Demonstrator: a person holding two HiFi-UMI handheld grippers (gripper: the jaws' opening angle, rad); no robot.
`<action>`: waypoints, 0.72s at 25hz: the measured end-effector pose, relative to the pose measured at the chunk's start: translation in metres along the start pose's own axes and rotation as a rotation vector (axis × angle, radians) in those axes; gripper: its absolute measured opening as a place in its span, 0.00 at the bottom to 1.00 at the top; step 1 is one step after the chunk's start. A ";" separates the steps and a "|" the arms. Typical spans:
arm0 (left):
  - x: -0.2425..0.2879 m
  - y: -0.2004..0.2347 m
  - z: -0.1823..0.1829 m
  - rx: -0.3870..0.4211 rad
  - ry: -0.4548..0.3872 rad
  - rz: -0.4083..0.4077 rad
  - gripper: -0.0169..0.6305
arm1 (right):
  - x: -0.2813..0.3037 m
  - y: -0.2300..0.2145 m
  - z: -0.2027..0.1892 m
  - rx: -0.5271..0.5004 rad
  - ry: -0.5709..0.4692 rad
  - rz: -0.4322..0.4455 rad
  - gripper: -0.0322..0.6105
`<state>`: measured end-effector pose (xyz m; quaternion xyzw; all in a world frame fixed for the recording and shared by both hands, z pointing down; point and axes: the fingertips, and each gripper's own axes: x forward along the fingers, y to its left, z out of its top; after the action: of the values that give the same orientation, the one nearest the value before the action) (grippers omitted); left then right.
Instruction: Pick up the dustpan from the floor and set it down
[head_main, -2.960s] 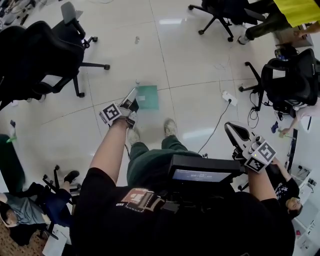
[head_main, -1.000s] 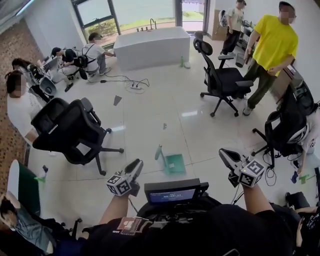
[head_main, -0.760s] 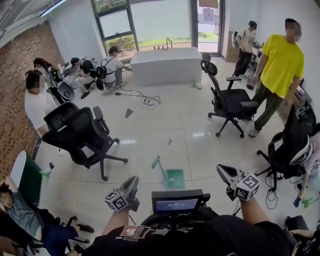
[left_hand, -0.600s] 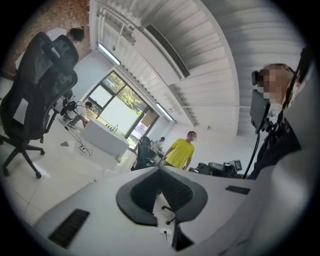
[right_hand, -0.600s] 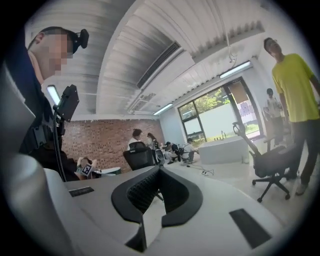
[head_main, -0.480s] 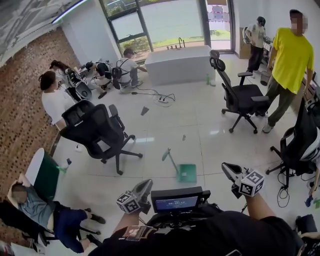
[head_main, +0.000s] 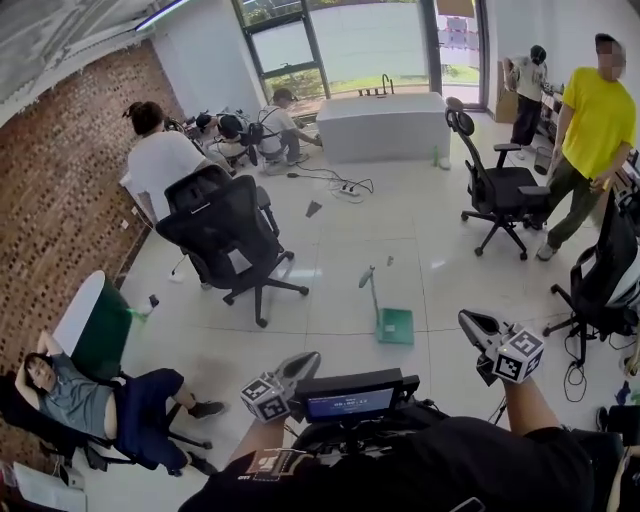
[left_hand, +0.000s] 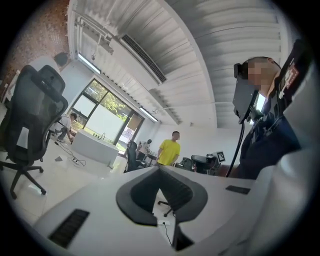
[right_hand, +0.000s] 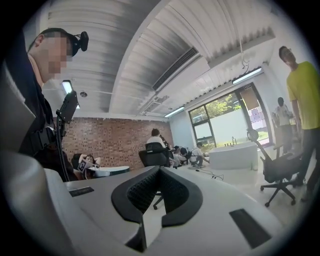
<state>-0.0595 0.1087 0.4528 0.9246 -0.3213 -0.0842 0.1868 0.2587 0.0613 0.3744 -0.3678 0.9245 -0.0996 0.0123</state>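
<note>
The green dustpan (head_main: 396, 326) sits on the floor (head_main: 330, 250), handle seemingly upright. Either side of it, not touching, the left gripper (head_main: 303, 360) and right gripper (head_main: 470, 322) are closed, empty.

Head view overlooks floor (head_main: 340, 250); both gripper views face level.

Glossy pale floor tiles (head_main: 420, 240), a rough brick wall (head_main: 60, 190), a matt green plastic dustpan (head_main: 395, 325).

The dustpan (head_main: 395, 325) is green, the office chair (head_main: 225, 232) black, the wall (head_main: 60, 170) red brick, a shirt (head_main: 598, 112) yellow.
</note>
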 end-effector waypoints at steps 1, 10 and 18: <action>-0.035 -0.007 -0.007 -0.003 0.012 -0.012 0.05 | -0.002 0.032 -0.008 0.008 -0.002 -0.009 0.07; -0.200 -0.045 -0.022 -0.044 0.020 -0.031 0.05 | -0.026 0.201 -0.045 0.091 0.002 -0.040 0.07; -0.170 -0.131 -0.051 -0.034 0.059 -0.104 0.05 | -0.127 0.229 -0.066 0.088 0.016 -0.052 0.07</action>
<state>-0.1039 0.3247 0.4534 0.9387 -0.2657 -0.0722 0.2073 0.1898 0.3216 0.3883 -0.3898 0.9094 -0.1436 0.0185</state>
